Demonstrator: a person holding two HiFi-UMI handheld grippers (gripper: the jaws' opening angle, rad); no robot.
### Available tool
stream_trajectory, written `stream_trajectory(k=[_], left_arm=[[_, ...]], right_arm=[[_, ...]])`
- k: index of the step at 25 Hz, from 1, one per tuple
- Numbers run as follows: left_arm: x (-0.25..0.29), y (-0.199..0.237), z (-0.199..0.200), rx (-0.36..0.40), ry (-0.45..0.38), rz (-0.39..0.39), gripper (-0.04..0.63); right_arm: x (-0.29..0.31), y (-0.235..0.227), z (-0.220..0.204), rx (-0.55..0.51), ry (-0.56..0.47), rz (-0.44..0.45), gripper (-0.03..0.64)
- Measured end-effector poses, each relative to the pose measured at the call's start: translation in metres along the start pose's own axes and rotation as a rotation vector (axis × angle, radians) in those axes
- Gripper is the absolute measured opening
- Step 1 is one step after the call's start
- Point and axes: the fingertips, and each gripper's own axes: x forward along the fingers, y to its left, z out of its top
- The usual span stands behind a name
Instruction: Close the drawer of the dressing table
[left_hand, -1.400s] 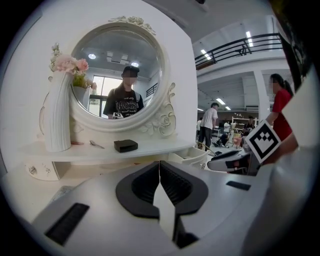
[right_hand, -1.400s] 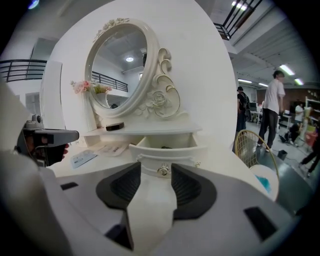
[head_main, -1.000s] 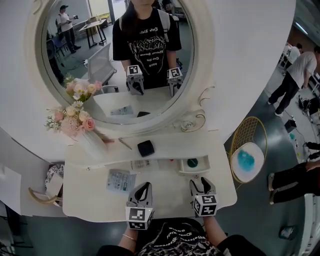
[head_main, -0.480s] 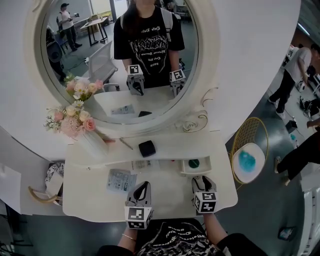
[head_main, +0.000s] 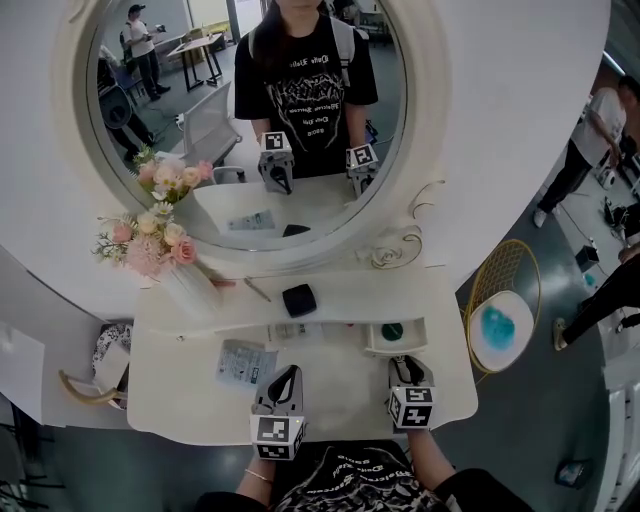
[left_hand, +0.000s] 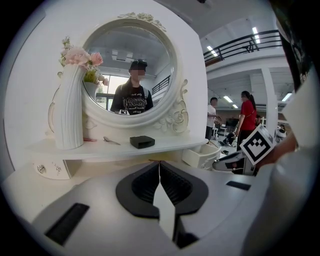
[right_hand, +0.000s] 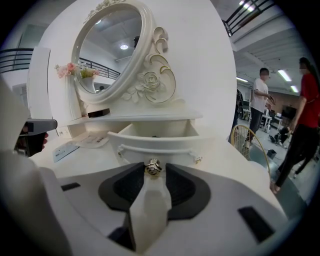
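**Right gripper pinches the open drawer's knob**

The drawer (head_main: 393, 349) of the dressing table (head_main: 340, 405) stands pulled out, below the oval mirror (head_main: 250, 120) and toward its right edge. The right gripper (head_main: 404, 366) is in front of it. Its jaws have just been closing and now sit narrow, clamped on the drawer's gold rosette knob (right_hand: 153, 167). The left gripper (head_main: 288, 374) hovers over the tabletop below the mirror's middle, its jaws pressed together with nothing between them. A white vase of flowers (head_main: 188, 284) stands under the mirror's left rim. A black box (head_main: 298, 299) lies just under the mirror's bottom edge, with a leaflet (head_main: 245, 363) further below.
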Motion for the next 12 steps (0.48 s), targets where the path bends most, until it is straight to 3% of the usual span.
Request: stream_trajectory(k=[12], left_arm=[[0.0017,0.0017,-0.0036,-0.003,0.011,-0.005,0.017]], right_arm=[[0.0005,0.0025,-0.0012,-0.031,0.01,-0.004,0.107]])
